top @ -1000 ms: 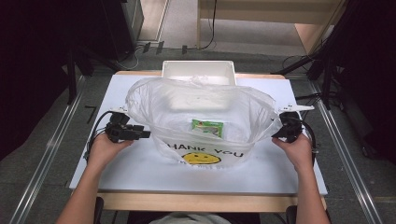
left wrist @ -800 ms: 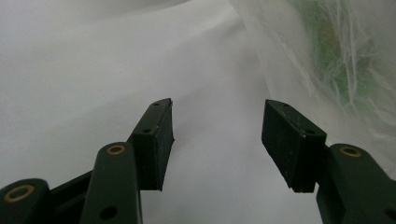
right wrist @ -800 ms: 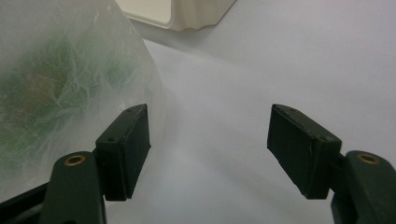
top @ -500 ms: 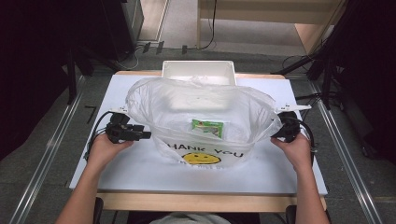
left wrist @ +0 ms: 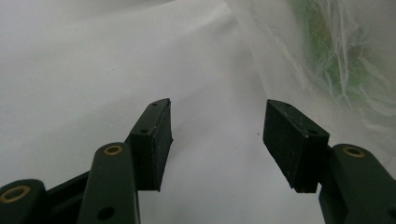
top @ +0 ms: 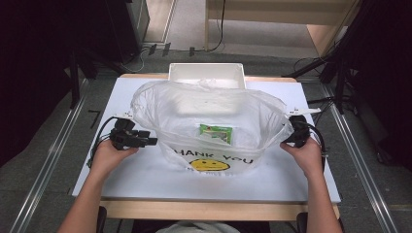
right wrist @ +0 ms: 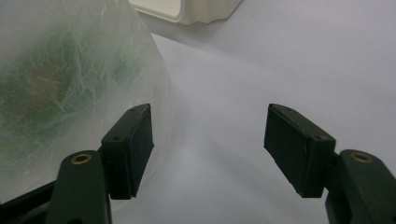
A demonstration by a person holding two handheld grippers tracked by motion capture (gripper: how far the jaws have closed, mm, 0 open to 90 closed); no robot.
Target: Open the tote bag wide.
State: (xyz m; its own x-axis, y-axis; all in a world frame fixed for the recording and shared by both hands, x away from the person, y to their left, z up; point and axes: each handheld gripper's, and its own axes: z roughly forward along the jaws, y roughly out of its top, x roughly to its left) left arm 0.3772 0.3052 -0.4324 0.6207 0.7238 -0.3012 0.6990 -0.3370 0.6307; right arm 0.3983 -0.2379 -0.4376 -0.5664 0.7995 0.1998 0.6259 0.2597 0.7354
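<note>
Though blurred, green packet (top: 215, 131) shows.

High view overhead facing forward, gripper views close, sharing plastic bag (top: 209, 114)

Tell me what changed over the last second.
The left gripper edged slightly toward the bag; the right gripper barely shifted beside it. Nothing was grasped or released. Both jaws stand open, and the bag, green packet and white bin stayed put.

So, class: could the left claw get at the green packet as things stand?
Probably not directly. The green packet lies inside the plastic bag, whose wall stands between it and the open left claw; it would have to go in through the bag's mouth.
</note>
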